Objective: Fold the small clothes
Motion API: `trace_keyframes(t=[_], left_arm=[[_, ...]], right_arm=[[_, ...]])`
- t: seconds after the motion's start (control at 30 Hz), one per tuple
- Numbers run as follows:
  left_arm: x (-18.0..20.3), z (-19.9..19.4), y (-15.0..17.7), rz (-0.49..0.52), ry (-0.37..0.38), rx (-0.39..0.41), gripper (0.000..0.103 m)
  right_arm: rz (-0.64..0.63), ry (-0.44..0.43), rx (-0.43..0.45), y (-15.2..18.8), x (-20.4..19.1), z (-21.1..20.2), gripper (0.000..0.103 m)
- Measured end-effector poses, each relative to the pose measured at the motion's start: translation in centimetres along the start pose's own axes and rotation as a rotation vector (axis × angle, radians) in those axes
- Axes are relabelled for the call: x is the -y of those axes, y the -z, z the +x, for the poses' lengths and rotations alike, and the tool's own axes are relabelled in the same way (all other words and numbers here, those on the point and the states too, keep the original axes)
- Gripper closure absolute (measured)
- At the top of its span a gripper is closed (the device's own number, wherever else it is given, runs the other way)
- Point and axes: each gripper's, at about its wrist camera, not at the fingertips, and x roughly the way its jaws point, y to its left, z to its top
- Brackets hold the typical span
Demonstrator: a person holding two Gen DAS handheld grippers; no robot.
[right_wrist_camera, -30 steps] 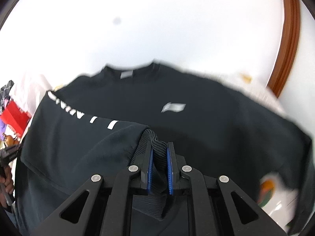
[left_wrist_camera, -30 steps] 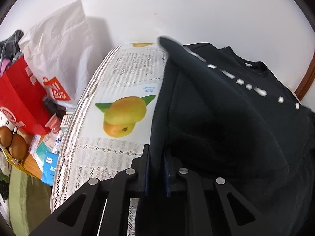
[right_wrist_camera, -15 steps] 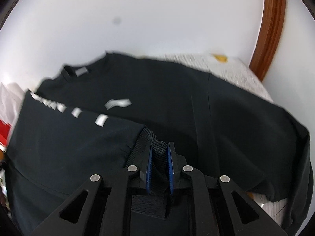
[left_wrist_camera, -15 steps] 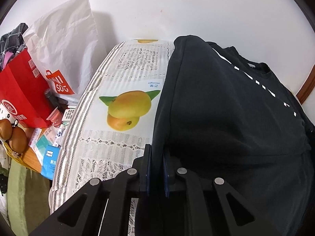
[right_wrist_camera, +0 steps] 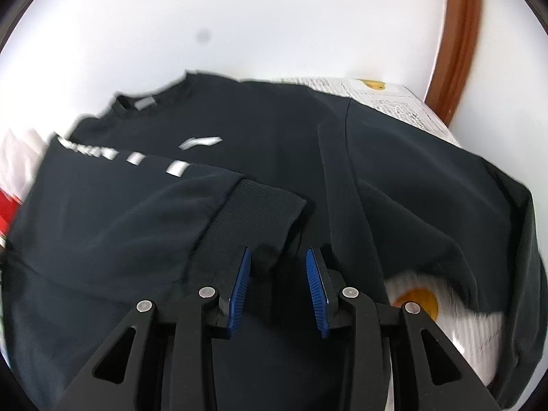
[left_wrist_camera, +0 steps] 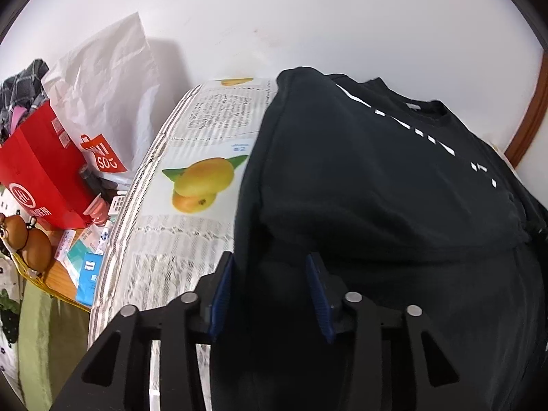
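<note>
A black long-sleeved sweatshirt [left_wrist_camera: 376,188] lies on a table covered with a mango-print cloth [left_wrist_camera: 202,185]. Its left sleeve [right_wrist_camera: 130,212], with white lettering, is folded across the chest; the ribbed cuff [right_wrist_camera: 263,212] lies just ahead of my right gripper [right_wrist_camera: 277,267]. The right gripper is open, its blue pads apart over the cuff. My left gripper [left_wrist_camera: 270,274] is open too, straddling the folded left edge of the sweatshirt. A white logo [right_wrist_camera: 200,142] and the collar [right_wrist_camera: 144,102] show in the right wrist view.
Left of the table stand a red paper bag [left_wrist_camera: 41,171], a white shopping bag [left_wrist_camera: 102,102] and small boxes [left_wrist_camera: 85,263]. A white wall is behind. A brown wooden frame [right_wrist_camera: 459,34] runs up at the right.
Both grippers were shut on the sweatshirt, left on the folded edge, right on the sleeve cuff. Both have opened and the cloth now lies on the shirt.
</note>
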Motion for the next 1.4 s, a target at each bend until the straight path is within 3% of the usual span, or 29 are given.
trace_keyframes(t=[0.1,0.23,0.3,0.4,0.47,0.67,0.87,0.97,1.0,1.07,1.1,1.13,1.27,1.4], left_arm=[[0.4,-0.8,0.6,0.008,-0.011,0.009,0.062],[0.7,-1.7,1.9,0.025,-0.009,0.008,0.062],[0.9,-2.1,2.7,0.043,-0.034,0.004,0.062],[1.0,-2.7,3.7,0.039,-0.006,-0.002,0.059],[0.9,-3.0,4.6,0.034,-0.009,0.008,0.047],[0.9,-3.1,6.8,0.011,-0.004,-0.005,0.045],[0.6,-3.2,7.8,-0.005,-0.012,-0.007,0.038],[0.6,-3.4,8.1,-0.006,-0.023,-0.004,0.037],[0.7,-3.4,8.2,-0.004,-0.026,-0.002,0.036],[0.6,-3.6,8.4,0.000,-0.027,0.002,0.036],[0.6,-3.7,8.5,-0.001,-0.024,0.005,0.036],[0.6,-3.7,8.5,-0.002,-0.021,0.007,0.036],[0.0,-4.0,8.6,-0.014,0.000,0.010,0.034],[-0.8,-3.7,8.9,-0.014,0.007,-0.002,0.033]], right_arm=[[0.033,-0.005,0.041,1.2,0.5,-3.1,0.067],[0.026,0.017,0.064,3.0,2.1,-6.6,0.054],[0.020,0.078,0.081,4.2,3.5,-8.7,0.045],[0.014,0.223,0.134,6.0,6.3,-11.0,0.033],[0.019,0.279,0.118,7.3,8.8,-11.6,0.032],[0.129,0.306,0.012,11.0,15.4,-10.3,0.032],[0.159,0.319,-0.023,12.3,17.1,-8.2,0.032],[0.153,0.342,0.003,12.0,16.9,-7.9,0.032],[0.175,0.336,0.003,11.8,17.1,-7.8,0.033],[0.182,0.353,0.006,11.6,17.5,-7.7,0.048],[0.167,0.383,0.007,11.5,17.6,-7.6,0.073],[0.149,0.398,0.001,11.6,17.5,-7.9,0.091],[0.111,0.414,-0.025,10.0,16.2,-8.6,0.097],[0.084,0.389,0.042,7.5,12.2,-11.6,0.098]])
